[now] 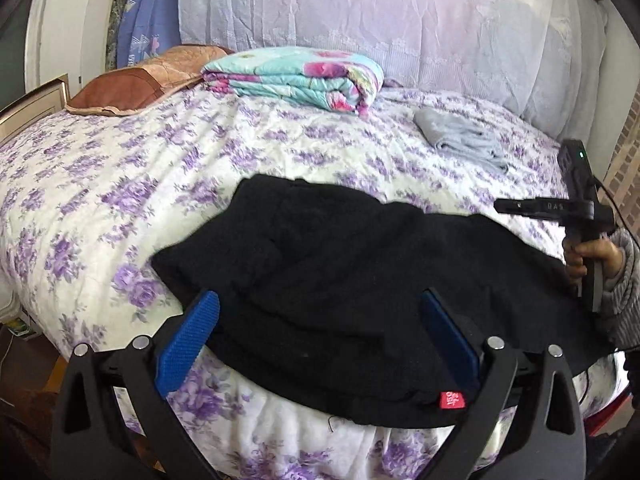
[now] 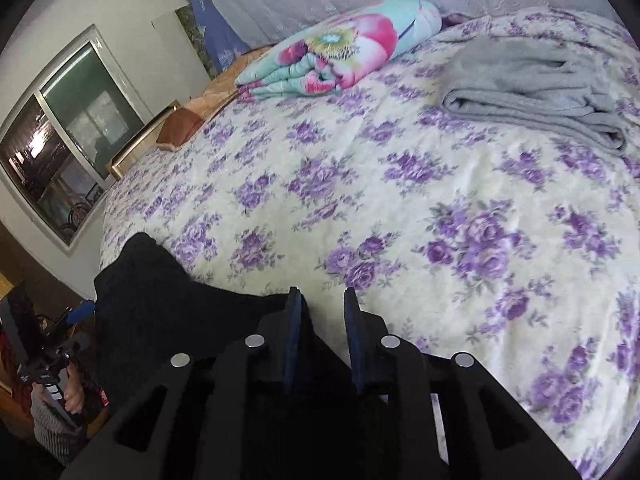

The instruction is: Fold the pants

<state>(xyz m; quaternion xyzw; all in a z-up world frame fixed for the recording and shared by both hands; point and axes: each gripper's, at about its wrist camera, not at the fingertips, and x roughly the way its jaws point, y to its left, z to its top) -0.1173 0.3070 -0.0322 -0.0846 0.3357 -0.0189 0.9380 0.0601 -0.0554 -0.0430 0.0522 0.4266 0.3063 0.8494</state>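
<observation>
Black pants (image 1: 340, 272) lie in a folded heap on the near edge of the bed, with a small red label (image 1: 452, 400) at their front hem. My left gripper (image 1: 322, 308) is open wide, its blue fingers (image 1: 192, 340) straddling the pants just above the cloth without pinching it. In the right wrist view the pants (image 2: 160, 300) reach in from the left up to my right gripper (image 2: 322, 294). Its jaws stand a narrow gap apart, with bedsheet showing between the tips. A hand (image 1: 592, 256) holds that gripper at the pants' right end.
The bed has a purple-flowered sheet (image 1: 120, 184). A folded floral quilt (image 1: 296, 76) and a brown pillow (image 1: 136, 84) lie at its far side, and a folded grey garment (image 2: 532, 84) lies at the right. A window (image 2: 68, 140) is on the left wall.
</observation>
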